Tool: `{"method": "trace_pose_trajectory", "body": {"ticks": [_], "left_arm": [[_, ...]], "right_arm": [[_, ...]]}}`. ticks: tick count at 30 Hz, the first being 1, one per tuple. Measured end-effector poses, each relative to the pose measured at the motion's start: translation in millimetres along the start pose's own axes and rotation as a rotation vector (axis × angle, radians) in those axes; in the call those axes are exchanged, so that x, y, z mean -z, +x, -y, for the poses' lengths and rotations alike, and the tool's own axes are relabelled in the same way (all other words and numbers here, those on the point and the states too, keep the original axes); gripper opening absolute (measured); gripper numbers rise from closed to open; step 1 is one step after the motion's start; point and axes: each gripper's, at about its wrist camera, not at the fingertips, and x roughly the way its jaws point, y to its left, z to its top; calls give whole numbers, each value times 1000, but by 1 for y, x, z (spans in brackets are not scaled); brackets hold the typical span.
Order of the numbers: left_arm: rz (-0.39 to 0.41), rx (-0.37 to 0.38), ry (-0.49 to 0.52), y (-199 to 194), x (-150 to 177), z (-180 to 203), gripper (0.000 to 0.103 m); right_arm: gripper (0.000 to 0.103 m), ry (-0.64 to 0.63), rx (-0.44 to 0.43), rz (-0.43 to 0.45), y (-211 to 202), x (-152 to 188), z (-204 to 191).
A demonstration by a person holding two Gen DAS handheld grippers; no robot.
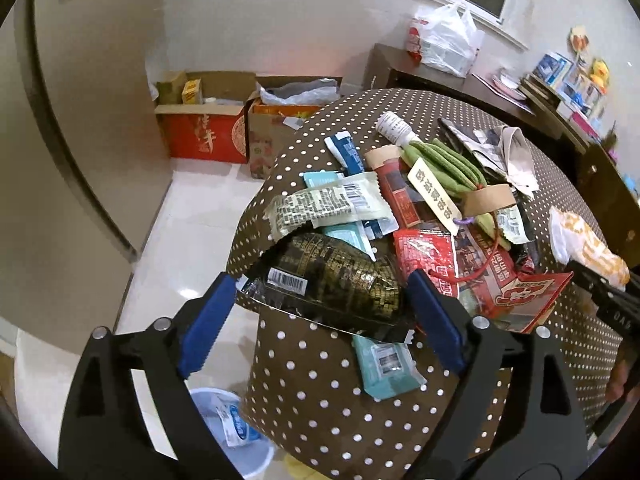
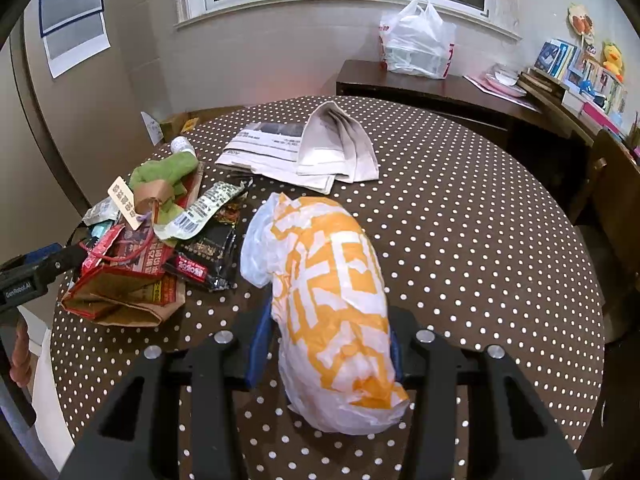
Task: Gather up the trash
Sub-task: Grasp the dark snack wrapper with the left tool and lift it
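Observation:
A heap of wrappers (image 1: 400,208) lies at the edge of the round table with a brown dotted cloth (image 1: 320,364). A black-and-gold wrapper (image 1: 340,280) overhangs that edge. My left gripper (image 1: 320,312) straddles it, jaws wide; the blue pads (image 1: 208,320) stand beside its ends without visibly pressing. Below on the floor stands a pale blue bin (image 1: 224,424) holding a wrapper. In the right wrist view my right gripper (image 2: 328,348) is shut on a white-and-orange plastic bag (image 2: 332,288) just above the cloth (image 2: 460,220). The heap (image 2: 140,248) lies to its left.
A folded newspaper (image 2: 308,152) and a green cloth with a tag (image 2: 168,172) lie on the table. A dark sideboard (image 2: 420,84) behind carries a white carrier bag (image 2: 416,40). Cardboard boxes (image 1: 208,132) stand on the floor by the wall. A chair (image 2: 612,208) stands at the right.

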Motion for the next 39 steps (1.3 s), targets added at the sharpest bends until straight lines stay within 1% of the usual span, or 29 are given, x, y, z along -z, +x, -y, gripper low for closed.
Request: {"method": "trace_pose_trajectory", "body": {"ticks": [4,7,10,12,13,14,15,18,19,20,22,28,30,32,36,39], "left_arm": [[1,21,44,7,-4,-2,88],[-10,66,36,11,-7,-7,89],[-7,85,46,17,-11,-10,89],[-26,107,27,25,-12,-13,88],[-40,123,11,28,-12,-15,78],[-45,116,-1,29,-11,-17,73],[-28,113,-6,27,-9,-18,70],[-11,118,-50,21,-5,-26,55],[-7,114,-65,19,-5,-29,47],[-5,111,-75,18,-5,-31,41],[-6,103,-82,15,-5,-33,38],[1,51,-40,13,-7,-24,35],[3,41,-46,13,-7,-24,32],[9,16,-36,10,-6,-22,27],[9,-35,-17,8,-7,-17,23],[12,-53,-6,6,-7,-15,21]], "right_arm": [[46,5,3,-11,7,-2,-1],[46,2,6,-18,11,-2,-3],[46,-2,8,-25,15,-2,-5],[46,-2,6,-30,18,-2,-6],[46,-4,8,-31,19,-2,-7],[46,-8,11,-29,19,-2,-7],[46,-10,12,-29,19,-2,-8],[46,-9,13,-31,19,-2,-8],[46,-9,14,-31,19,-2,-9],[46,-9,14,-31,18,-2,-9],[46,-7,6,-29,15,0,-11],[46,-22,-3,-24,10,4,-18],[46,-23,-4,-25,10,5,-19],[46,-23,-6,-22,9,5,-19],[46,-23,-10,-20,6,6,-19],[46,-23,-13,-16,2,7,-18]]}}
